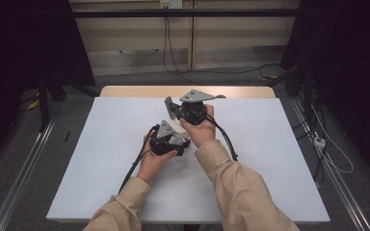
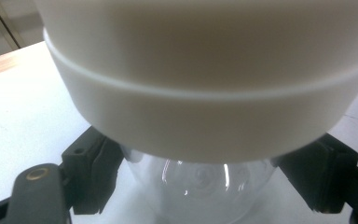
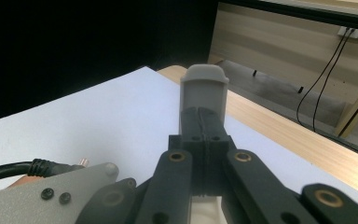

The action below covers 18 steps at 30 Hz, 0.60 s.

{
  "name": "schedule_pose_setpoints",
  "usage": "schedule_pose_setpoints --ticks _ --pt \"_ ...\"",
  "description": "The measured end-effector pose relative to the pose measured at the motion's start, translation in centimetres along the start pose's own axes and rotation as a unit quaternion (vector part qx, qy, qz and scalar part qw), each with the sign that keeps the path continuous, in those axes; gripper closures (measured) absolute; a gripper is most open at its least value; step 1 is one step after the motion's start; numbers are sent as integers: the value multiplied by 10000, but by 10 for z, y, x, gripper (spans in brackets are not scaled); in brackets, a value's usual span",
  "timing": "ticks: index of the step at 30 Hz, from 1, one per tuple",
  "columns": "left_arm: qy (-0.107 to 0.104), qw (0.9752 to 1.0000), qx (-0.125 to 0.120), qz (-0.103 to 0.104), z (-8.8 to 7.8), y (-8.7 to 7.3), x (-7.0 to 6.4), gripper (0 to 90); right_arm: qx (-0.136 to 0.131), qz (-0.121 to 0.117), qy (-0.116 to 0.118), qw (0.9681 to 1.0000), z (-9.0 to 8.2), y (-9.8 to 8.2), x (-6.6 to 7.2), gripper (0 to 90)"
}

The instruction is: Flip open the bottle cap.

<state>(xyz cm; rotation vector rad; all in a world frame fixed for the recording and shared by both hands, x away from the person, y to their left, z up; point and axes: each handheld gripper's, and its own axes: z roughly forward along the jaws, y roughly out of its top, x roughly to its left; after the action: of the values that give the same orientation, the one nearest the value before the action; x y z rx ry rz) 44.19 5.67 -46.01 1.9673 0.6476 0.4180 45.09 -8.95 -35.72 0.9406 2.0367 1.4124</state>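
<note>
Together above the table, left gripper (image 1: pixel 173 137) pinches a clear jar (image 2: pixel 200 186); right gripper (image 1: pixel 180 109) jaws pressed together.

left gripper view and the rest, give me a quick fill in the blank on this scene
1. The left gripper is shut on a clear jar with a ____ lid.
2. The right gripper has its jaws ____.
3. The white sheet lies on a ____ table.

Missing words: white; shut; wooden
</note>
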Motion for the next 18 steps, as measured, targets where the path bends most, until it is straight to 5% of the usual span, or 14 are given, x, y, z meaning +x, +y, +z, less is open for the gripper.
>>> schedule_pose_setpoints --ticks 18 --pt "13 10000 -1 -5 0 0 0 187 14 -37 -12 10000 9 0 1 900"
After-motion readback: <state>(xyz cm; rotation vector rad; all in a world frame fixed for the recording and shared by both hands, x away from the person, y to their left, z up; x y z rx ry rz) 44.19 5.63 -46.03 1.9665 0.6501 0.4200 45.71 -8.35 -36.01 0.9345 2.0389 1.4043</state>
